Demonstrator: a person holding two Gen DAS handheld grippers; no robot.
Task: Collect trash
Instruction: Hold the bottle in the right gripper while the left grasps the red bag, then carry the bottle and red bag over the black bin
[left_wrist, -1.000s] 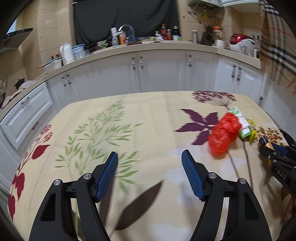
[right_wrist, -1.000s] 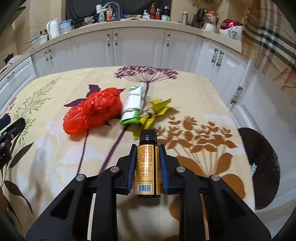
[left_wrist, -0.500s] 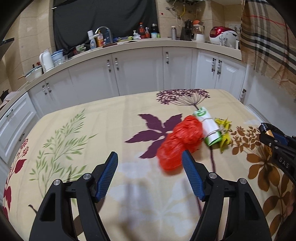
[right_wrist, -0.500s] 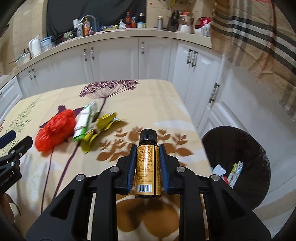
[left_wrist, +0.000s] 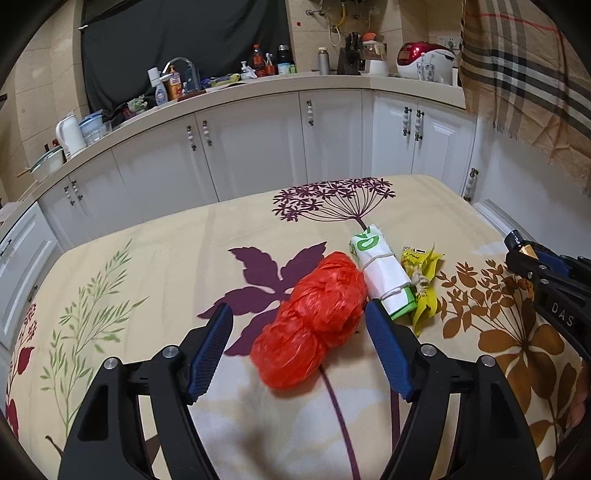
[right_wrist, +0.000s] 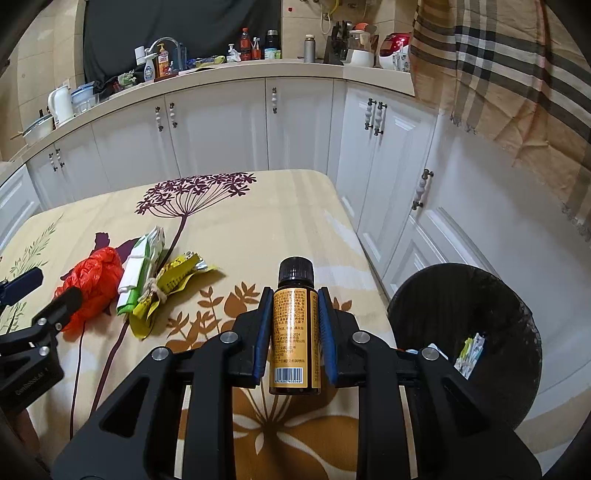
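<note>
- Closest in, the right gripper (right_wrist: 293, 314) is clamped on a small amber bottle (right_wrist: 294, 343) with a black cap, held upright between its blue pads above the near right part of the table (right_wrist: 280, 210).
- The right wrist view alone shows a dark round bin (right_wrist: 443, 295) on the floor just beside the table's right edge, with a few scraps of paper inside it.
- The left gripper (left_wrist: 299, 332) hovers with its fingers spread wide; the near end of a crumpled red plastic bag (left_wrist: 314, 325) lies between the blue tips, and I cannot tell whether they touch it.
- The left wrist view shows that bag lying on the flowered tablecloth, and the bottle-holding gripper only as a dark shape at its right edge.
- Just beyond the bag, touching its right side, is a white and green packet (left_wrist: 384, 277) tied with string, and against that a crumpled yellow wrapper (left_wrist: 423, 284).
- From the right wrist view the same three pieces sit in a row well to the left of the bottle.
- Farther back, both views show white cabinets (left_wrist: 258, 140) under a cluttered counter, and a plaid cloth (right_wrist: 509, 74) hanging at right.
</note>
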